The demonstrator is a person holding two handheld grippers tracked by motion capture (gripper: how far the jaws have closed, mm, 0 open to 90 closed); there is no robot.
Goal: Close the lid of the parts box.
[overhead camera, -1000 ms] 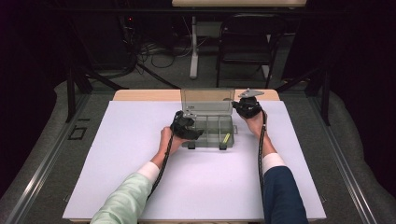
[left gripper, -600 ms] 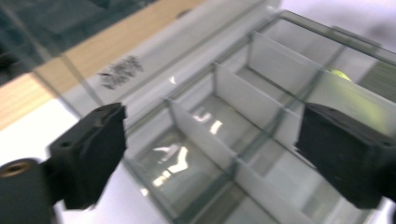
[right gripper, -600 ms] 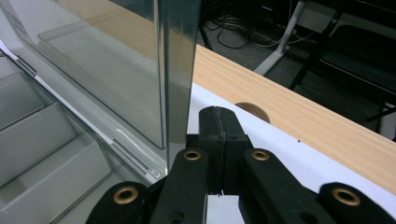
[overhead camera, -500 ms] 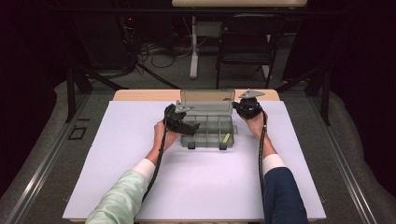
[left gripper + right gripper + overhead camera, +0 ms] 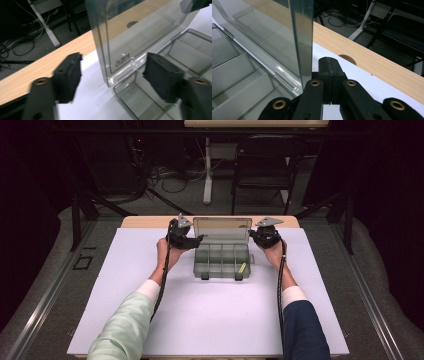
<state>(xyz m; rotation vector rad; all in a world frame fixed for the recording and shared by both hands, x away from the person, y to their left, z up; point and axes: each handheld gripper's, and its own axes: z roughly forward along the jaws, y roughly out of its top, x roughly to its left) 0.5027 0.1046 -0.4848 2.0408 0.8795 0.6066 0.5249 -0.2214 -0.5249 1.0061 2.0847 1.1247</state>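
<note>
A clear grey compartment box sits on the white mat with its lid standing upright. A small yellow piece lies in its right front compartment. My left gripper is at the lid's left edge. In the left gripper view its jaws have just been closing but stand open, with the lid's corner between them and untouched by the pads. My right gripper is at the lid's right edge, shut with nothing between its jaws, right beside the lid's edge.
The white mat covers most of the table, and a strip of wooden tabletop shows behind the box. Past the table stand a black chair and a desk leg, with cables on the floor.
My left gripper has moved from over the box's left side back and up to the lid's left edge. The right gripper has kept still at the lid's right edge.
</note>
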